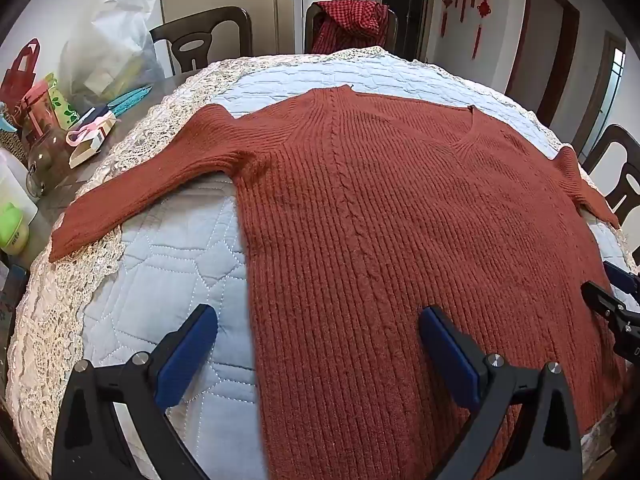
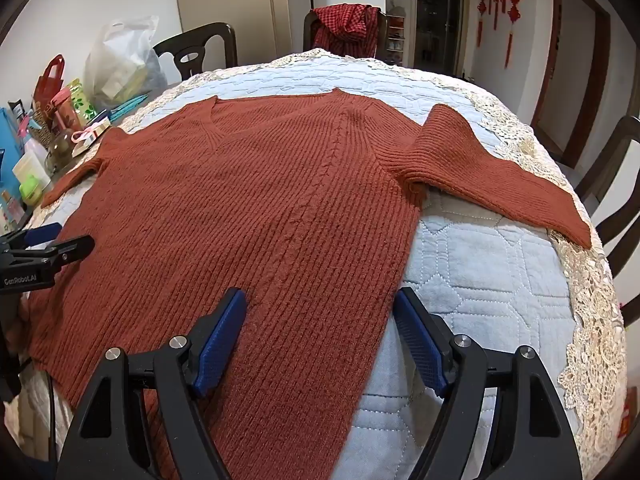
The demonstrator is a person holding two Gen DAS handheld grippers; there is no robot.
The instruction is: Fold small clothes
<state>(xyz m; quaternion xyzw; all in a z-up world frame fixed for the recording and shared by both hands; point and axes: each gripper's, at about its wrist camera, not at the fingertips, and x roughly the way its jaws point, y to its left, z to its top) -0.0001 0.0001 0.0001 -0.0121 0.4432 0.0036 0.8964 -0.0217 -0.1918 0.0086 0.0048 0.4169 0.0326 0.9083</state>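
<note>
A rust-red knitted sweater [image 1: 380, 216] lies flat, both sleeves spread, on a light blue quilted cover [image 1: 176, 256]. It also shows in the right wrist view [image 2: 260, 208]. My left gripper [image 1: 318, 320] is open above the sweater's lower left side edge, one finger over the quilt, one over the knit. My right gripper [image 2: 320, 304] is open above the lower right side edge, likewise straddling it. Neither holds anything. The right gripper shows at the right edge of the left wrist view [image 1: 612, 300]; the left gripper shows at the left edge of the right wrist view [image 2: 44, 248].
The quilt has a lace border [image 1: 52, 304]. Bags, bottles and boxes [image 1: 52, 120] crowd the table at the left. Dark wooden chairs [image 1: 208, 36] stand around it; one at the back carries a red checked cloth [image 1: 352, 24].
</note>
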